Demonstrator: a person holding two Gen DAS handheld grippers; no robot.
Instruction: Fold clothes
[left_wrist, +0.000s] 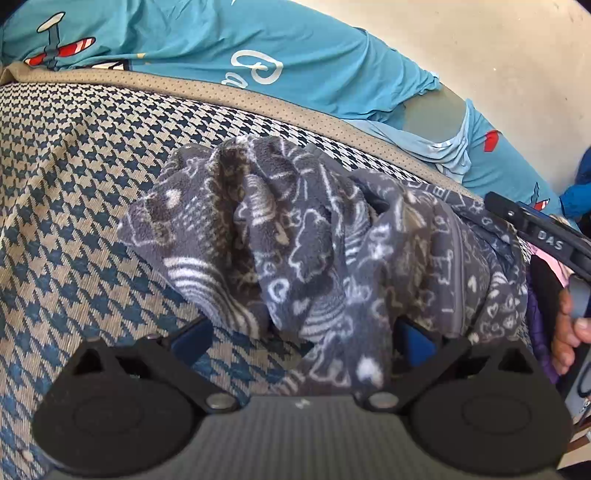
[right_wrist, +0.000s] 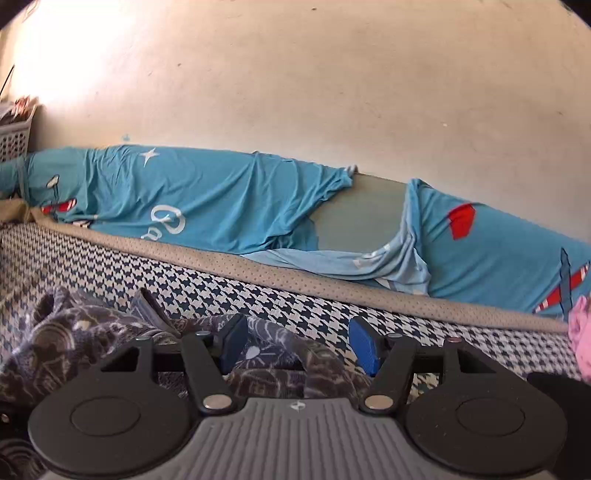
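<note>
- The grey patterned fleece garment (left_wrist: 295, 236) lies bunched and crumpled on the houndstooth mattress (left_wrist: 74, 177), near its tan piped edge, with the blue bedsheet (right_wrist: 207, 199) draped along the wall behind it. No neat fold shows yet; I judge the task is at an early or middle stage.
- Risk: the fleece is thick and heaped in several layers, so a pinch could catch more than one layer or only a loose ridge, and a fold pulled from that would come out skewed or lumpy.
- Risk: with only one side gripped, a pull by the left could drag the whole heap across the mattress instead of spreading it.
- Risk: the right fingers sit low over the cloth; closing there without choosing an edge could snag a middle fold.
- The left hand-held gripper (left_wrist: 303, 339) has fleece hanging between its blue pads (left_wrist: 417, 338) and over its body. The pads stand well apart with the cloth bulked between them; whether they truly press on it I cannot tell.
- The right hand-held gripper (right_wrist: 299, 343) is spread, its pads apart. Fleece lies beneath and just beside the left pad (right_wrist: 234, 341), but nothing is pinched; the right pad is over bare mattress.
- A hand (left_wrist: 565, 328) holds the right tool at the frame's edge.
</note>
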